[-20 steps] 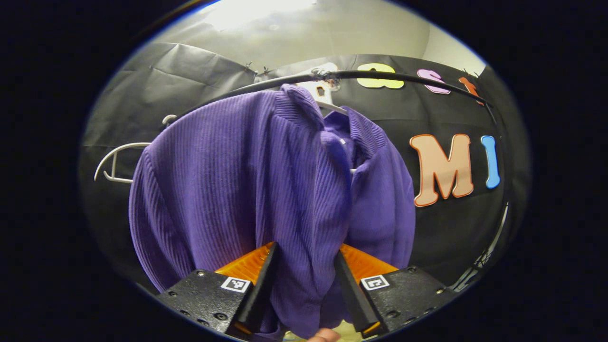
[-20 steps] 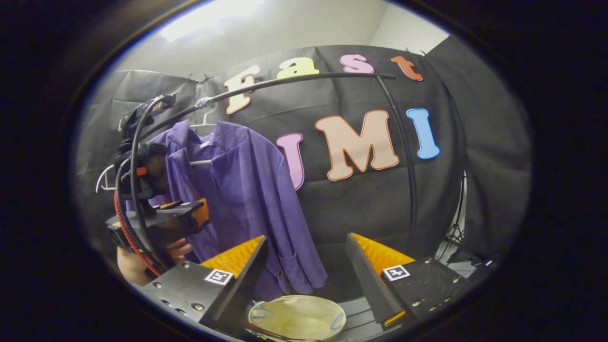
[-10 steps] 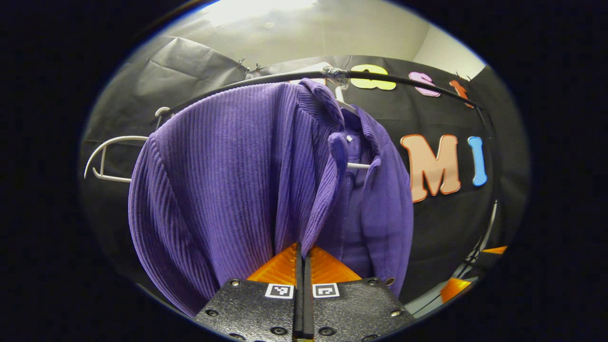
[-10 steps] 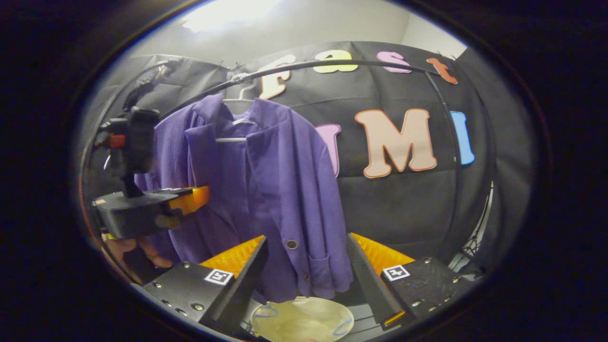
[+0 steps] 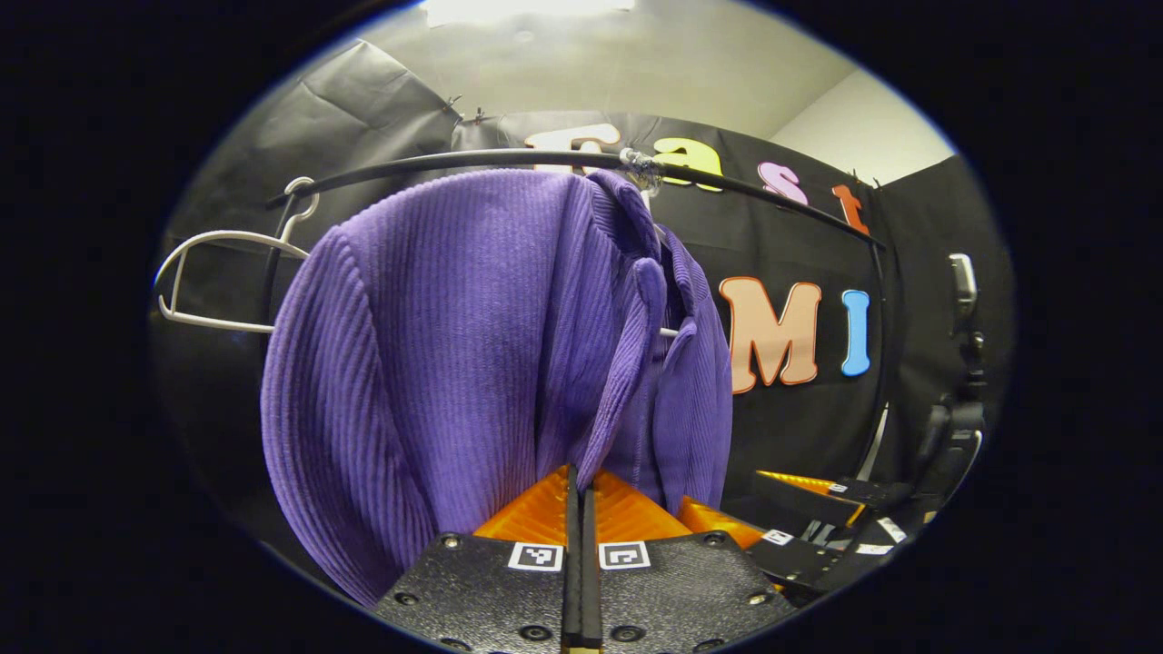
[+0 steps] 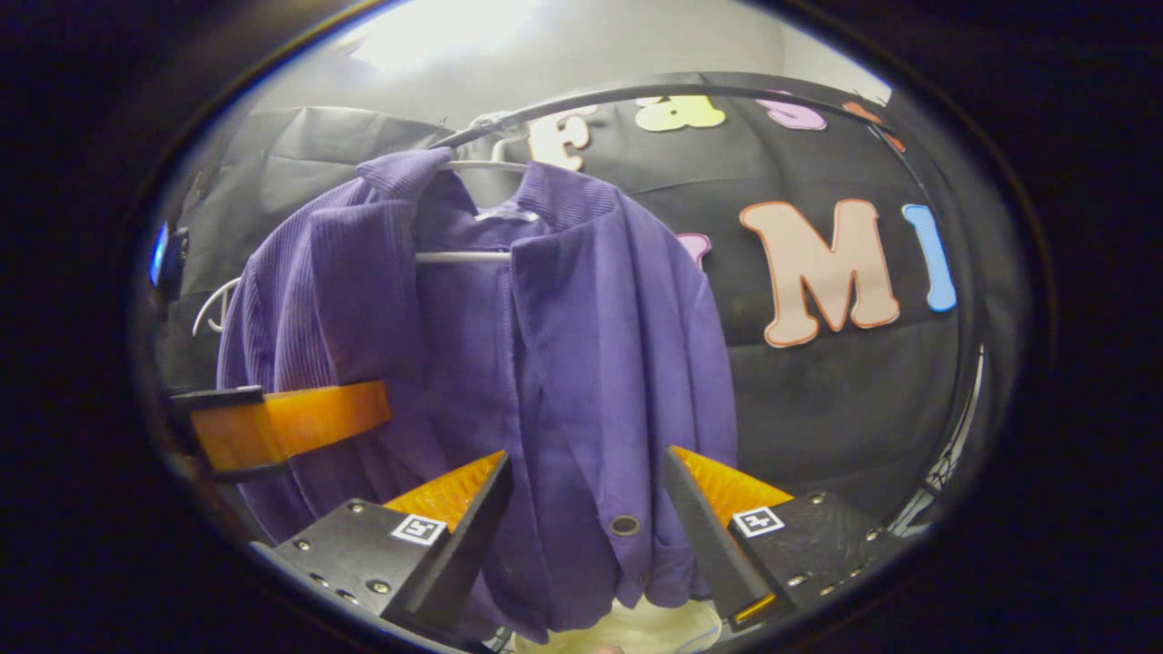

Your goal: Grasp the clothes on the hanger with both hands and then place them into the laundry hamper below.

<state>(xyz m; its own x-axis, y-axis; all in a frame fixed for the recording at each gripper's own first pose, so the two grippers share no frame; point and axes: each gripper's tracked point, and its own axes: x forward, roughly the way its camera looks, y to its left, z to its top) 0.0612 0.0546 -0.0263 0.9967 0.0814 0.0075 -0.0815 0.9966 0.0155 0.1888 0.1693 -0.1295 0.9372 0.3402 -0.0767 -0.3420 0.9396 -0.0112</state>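
Left tongs (image 5: 578,509) pinch purple jacket (image 5: 472,345) front edge; right tongs (image 6: 586,522) spread around the other panel, should clamp it before lifting off hanger (image 6: 463,257).

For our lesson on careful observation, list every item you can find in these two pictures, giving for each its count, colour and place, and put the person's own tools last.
Jacket: one, purple ribbed cloth, hanging from the rail on a hanger, front open.
Hanger under the jacket: one, white, its bar showing across the open collar.
Spare hanger: one, white, bare, hooked on the rail beside the jacket.
Rail: one, black, curving across the top.
Laundry hamper: one, pale, just a rim below the jacket's hem.
Left gripper: one, shut on the jacket's front edge.
Right gripper: one, open, fingers either side of the jacket's other front panel.
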